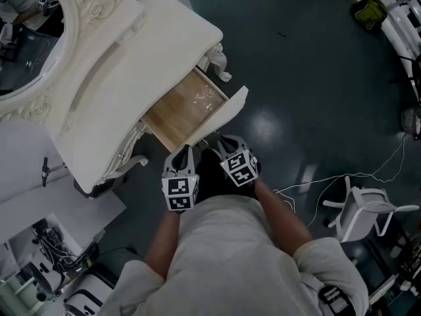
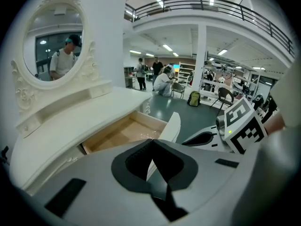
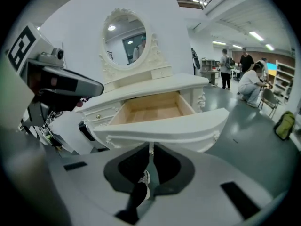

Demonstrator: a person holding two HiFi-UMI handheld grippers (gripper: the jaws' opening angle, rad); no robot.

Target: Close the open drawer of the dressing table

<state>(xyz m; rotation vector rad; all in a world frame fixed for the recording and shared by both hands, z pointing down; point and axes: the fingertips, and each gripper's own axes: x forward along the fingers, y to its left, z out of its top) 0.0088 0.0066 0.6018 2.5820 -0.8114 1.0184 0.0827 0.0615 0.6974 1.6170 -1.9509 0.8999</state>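
Observation:
The white dressing table [image 1: 125, 64] with its oval mirror [image 1: 26, 38] stands at the upper left. Its drawer [image 1: 186, 106] is pulled out, showing a bare wooden inside [image 3: 150, 109] and a curved white front [image 3: 164, 128]. Both grippers hover just in front of that drawer front, side by side and not touching it. My left gripper [image 1: 186, 153] is shut with nothing in it, its tips meeting [image 2: 151, 143] over the drawer front's end [image 2: 172, 125]. My right gripper [image 1: 220, 143] is also shut and holds nothing, its tips [image 3: 150, 148] just below the front's middle.
A white chair [image 1: 360, 210] stands on the dark floor at the right, with thin cables [image 1: 368, 173] trailing beside it. A green bag [image 1: 369, 10] lies at the far top right. Grey boxes and equipment [image 1: 52, 242] crowd the lower left. Several people [image 2: 162, 81] are far off.

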